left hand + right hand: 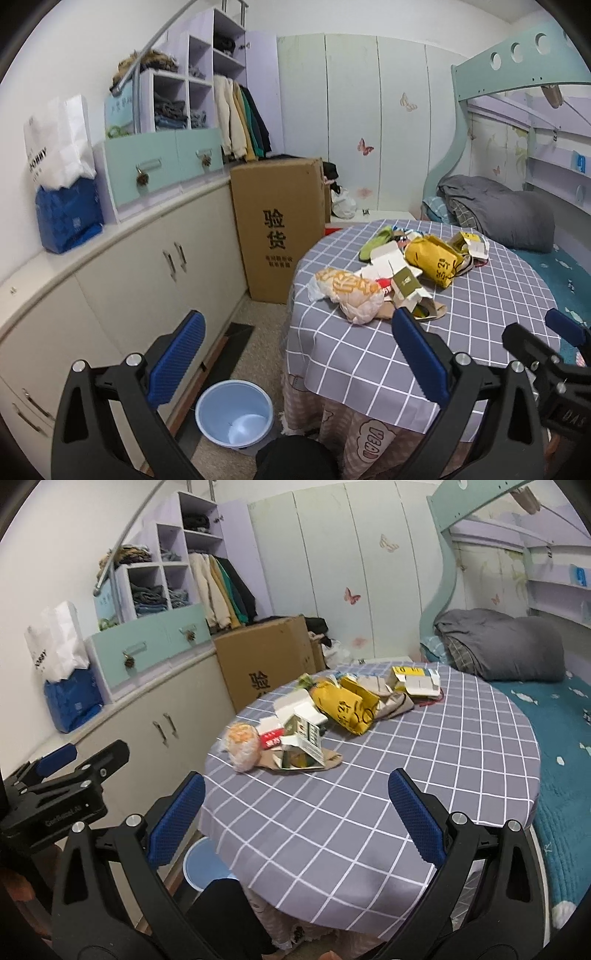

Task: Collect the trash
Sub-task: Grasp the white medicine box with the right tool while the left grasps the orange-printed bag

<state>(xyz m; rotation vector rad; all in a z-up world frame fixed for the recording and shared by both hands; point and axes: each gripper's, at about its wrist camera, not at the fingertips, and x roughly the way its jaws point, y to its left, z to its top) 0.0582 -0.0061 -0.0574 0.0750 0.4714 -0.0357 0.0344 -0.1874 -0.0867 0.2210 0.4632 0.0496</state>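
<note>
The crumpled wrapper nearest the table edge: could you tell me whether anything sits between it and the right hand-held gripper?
Nothing visible: only bare checked tablecloth separates the open right hand-held gripper from the crumpled wrapper.

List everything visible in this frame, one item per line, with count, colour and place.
Round table: 1, grey checked cloth, centre.
Trash pile: several pieces, yellow bag, white cartons, orange-patterned wrapper, on the table's far half.
Bin: 1, light blue, floor left of table.
Cardboard box: 1, brown, beside cabinets.
Cabinets: cream, left wall.
Bed: 1, teal cover, grey quilt, right.
Left gripper: black, blue pads, open, empty.
Right gripper: same, open, empty.
</note>
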